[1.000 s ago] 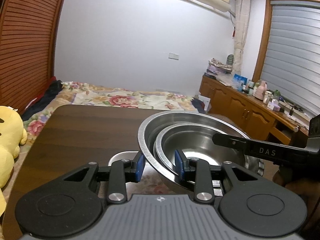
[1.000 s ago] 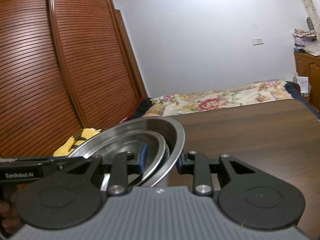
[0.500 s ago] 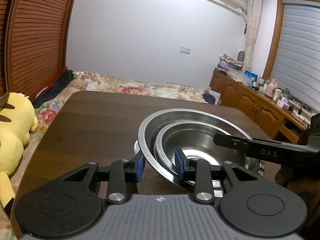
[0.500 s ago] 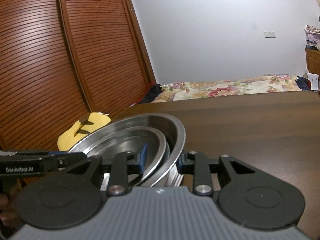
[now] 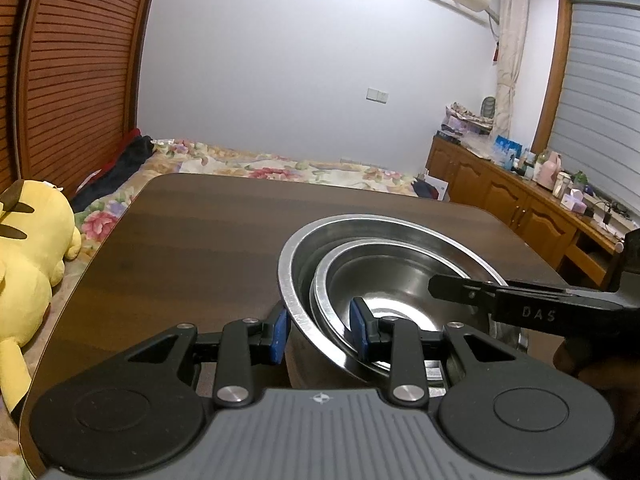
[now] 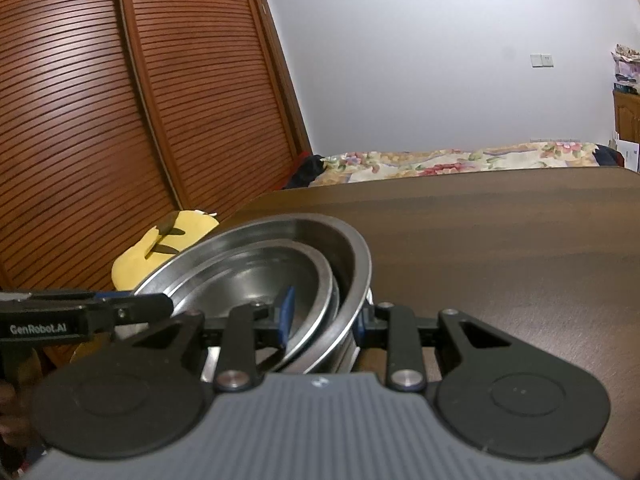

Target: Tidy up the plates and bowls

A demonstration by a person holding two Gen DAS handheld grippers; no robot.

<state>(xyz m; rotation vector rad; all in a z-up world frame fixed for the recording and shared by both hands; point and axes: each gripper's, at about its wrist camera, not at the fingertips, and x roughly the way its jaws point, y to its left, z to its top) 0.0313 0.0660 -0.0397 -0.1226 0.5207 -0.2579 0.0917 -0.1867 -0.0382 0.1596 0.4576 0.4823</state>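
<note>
Two steel bowls sit nested: the smaller inner bowl (image 5: pixel 384 280) lies inside the larger outer bowl (image 5: pixel 400 232), and the pair is at the near side of the dark wooden counter (image 5: pixel 200 240), towards its right edge in the left wrist view. Whether the stack rests on the counter or hangs just above it cannot be told, since the base is hidden behind the gripper bodies.

The left gripper (image 5: pixel 318 330) pinches the near wall of the stack, one blue pad outside the outer bowl and the other inside the inner bowl, so both rims are clamped together. The right gripper (image 6: pixel 324 314) does the same from the opposite side, its pads straddling both walls. Gripping from two sides likely keeps the wide, slippery stack level and stops the inner bowl from sliding or rattling inside the outer one.

Each gripper's finger shows in the other's view, reaching over the rim. The rest of the counter is bare. Beyond it lies a bed with a floral cover (image 5: pixel 280 164); a yellow plush toy (image 5: pixel 28 264) sits to the left, by the slatted wardrobe doors (image 6: pixel 120 100).
</note>
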